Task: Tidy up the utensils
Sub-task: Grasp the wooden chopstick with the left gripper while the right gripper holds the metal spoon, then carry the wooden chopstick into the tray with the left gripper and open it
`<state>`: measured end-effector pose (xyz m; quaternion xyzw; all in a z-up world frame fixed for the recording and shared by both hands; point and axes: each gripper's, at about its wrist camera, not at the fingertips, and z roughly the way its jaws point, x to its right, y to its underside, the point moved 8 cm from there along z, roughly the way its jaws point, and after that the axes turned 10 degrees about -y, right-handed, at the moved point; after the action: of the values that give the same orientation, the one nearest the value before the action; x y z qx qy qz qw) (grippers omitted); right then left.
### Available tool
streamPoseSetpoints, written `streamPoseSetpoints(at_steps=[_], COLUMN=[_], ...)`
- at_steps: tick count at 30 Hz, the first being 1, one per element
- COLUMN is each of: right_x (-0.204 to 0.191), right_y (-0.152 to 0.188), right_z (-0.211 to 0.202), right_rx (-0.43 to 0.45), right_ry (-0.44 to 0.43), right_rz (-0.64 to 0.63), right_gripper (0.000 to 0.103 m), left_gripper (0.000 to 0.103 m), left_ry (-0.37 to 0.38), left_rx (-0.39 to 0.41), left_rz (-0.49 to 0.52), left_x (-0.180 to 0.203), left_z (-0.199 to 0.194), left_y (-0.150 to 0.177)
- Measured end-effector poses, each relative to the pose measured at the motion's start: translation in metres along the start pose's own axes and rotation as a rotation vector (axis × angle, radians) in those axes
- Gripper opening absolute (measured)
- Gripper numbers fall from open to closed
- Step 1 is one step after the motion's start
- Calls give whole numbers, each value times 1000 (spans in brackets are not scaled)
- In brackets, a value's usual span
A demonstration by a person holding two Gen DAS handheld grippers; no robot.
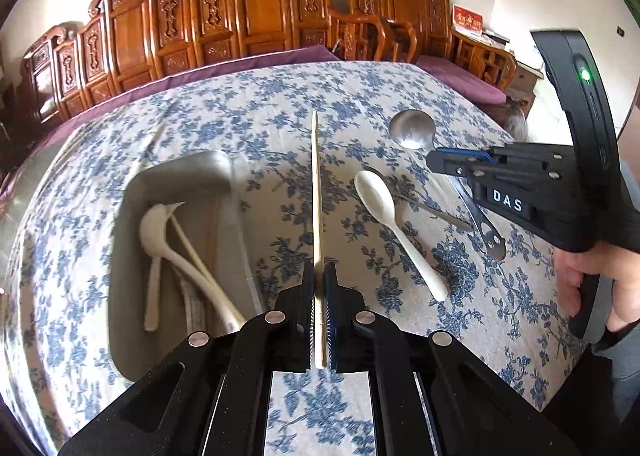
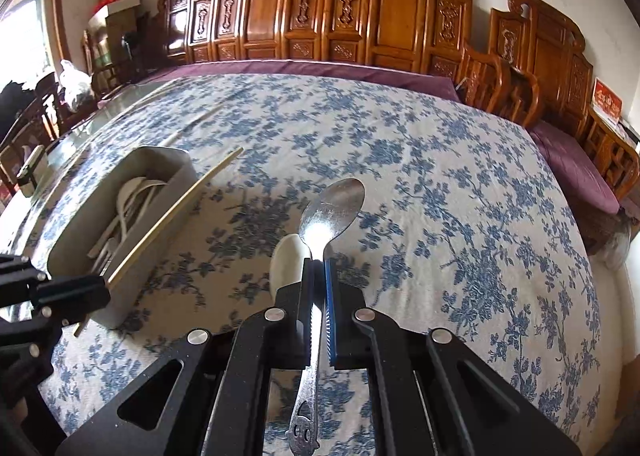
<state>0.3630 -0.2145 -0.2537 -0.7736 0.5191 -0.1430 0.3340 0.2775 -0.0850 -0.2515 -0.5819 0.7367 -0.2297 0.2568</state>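
Observation:
My left gripper (image 1: 319,274) is shut on a wooden chopstick (image 1: 316,191) that points straight ahead above the cloth. Just left of it sits a grey box (image 1: 176,171) holding white spoons (image 1: 160,223) and sticks. My right gripper (image 2: 319,268) is shut on the handle of a metal spoon (image 2: 332,211), bowl forward, lifted off the table. From the left wrist view that right gripper (image 1: 436,159) and metal spoon (image 1: 412,129) hang at the right. A white spoon (image 1: 384,207) lies on the cloth between the two grippers. The right wrist view shows the left gripper (image 2: 100,288) and chopstick (image 2: 176,215) beside the grey box (image 2: 80,240).
The table wears a blue floral cloth (image 2: 440,195). More chopsticks (image 2: 196,123) lie on it beyond the box. A thin metal stick (image 1: 436,211) lies by the white spoon. Carved wooden benches (image 1: 260,7) with purple cushions line the far side. A person's hand (image 1: 588,280) holds the right gripper.

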Motion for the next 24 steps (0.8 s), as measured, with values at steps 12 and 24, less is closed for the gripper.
streamPoseSetpoints(at_steps=[12,24], right_x=[-26,-58], right_y=[-3,-7], right_z=[-5,-7], right_rx=[15,31], right_ry=[-25,-88], right_rz=[-45,-80], right_gripper=[6,6], left_gripper=[4,4], left_ry=[-35,-74], left_rx=[-10,-81], left_rz=[-90,-140], left_x=[-54,-94], left_z=[-13,13], left_y=[9,20])
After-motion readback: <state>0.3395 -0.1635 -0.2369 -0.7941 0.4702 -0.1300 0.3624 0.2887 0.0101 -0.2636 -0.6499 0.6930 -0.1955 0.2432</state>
